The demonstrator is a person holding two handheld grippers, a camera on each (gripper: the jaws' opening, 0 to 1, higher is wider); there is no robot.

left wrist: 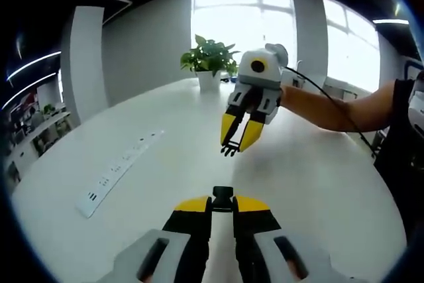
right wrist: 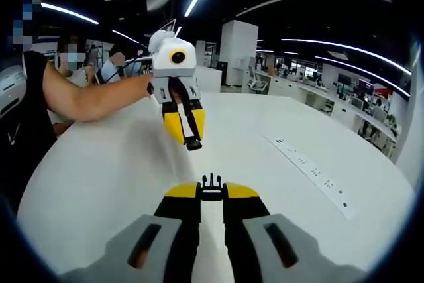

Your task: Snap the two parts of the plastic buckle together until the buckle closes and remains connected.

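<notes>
Buckle halves (left wrist: 222,197) (right wrist: 211,187) black, apart, gripped.

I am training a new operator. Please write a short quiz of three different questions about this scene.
1. True or false: the two buckle parts are already snapped together.
2. Which tongs hold the pronged buckle part? A) left B) right
3. What white strip lies on the table?

Key: 1. False: the left tongs and right tongs each hold a part, apart in the air. 2. B; the left hold the socket part. 3. A power strip.

Left gripper (left wrist: 222,201) and right gripper (right wrist: 211,190) clamped, raised, tips facing each other.
</notes>
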